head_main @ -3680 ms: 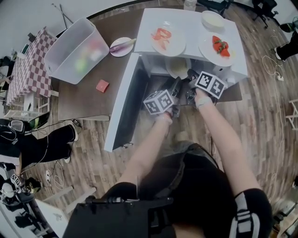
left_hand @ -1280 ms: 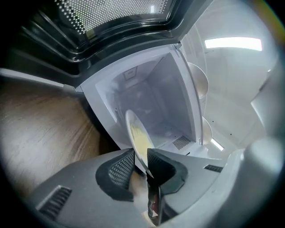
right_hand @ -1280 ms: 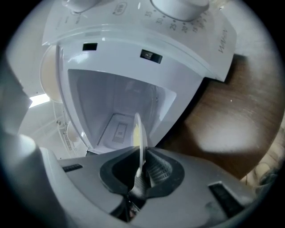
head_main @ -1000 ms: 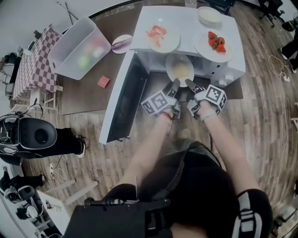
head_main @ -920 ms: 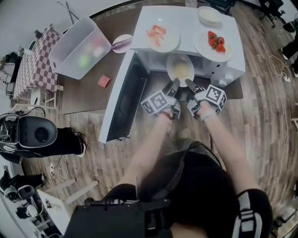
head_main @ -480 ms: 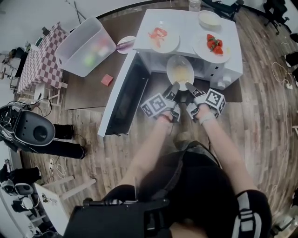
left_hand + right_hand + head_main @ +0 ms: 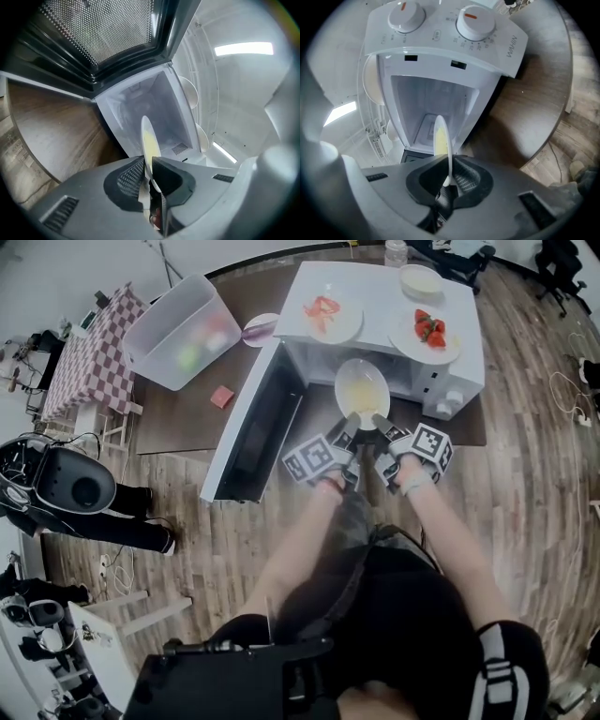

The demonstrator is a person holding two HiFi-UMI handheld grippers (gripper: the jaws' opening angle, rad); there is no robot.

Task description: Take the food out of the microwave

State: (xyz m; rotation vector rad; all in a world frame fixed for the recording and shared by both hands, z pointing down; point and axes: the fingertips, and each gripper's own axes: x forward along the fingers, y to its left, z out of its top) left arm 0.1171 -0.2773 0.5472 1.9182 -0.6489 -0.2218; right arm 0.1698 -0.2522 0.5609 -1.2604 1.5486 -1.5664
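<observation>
Since approx. 4 s ago, the plate [image 7: 362,388] has been drawn from deep inside the microwave [image 7: 469,352] toward the person. Its near rim is pinched by the left claw [image 7: 149,164], jaws just tightened, & by the right claw [image 7: 448,180]. Pale yellow food is carried; the plate is held at the oven mouth, mostly clear, beside the open door [image 7: 258,427]. Removal is judged nearly done; setting down is left. On top: a strawberry plate [image 7: 412,343] & a bowl [image 7: 420,279], contents unclear. Blurred green & red items are held in a tub [image 7: 150,334].
</observation>
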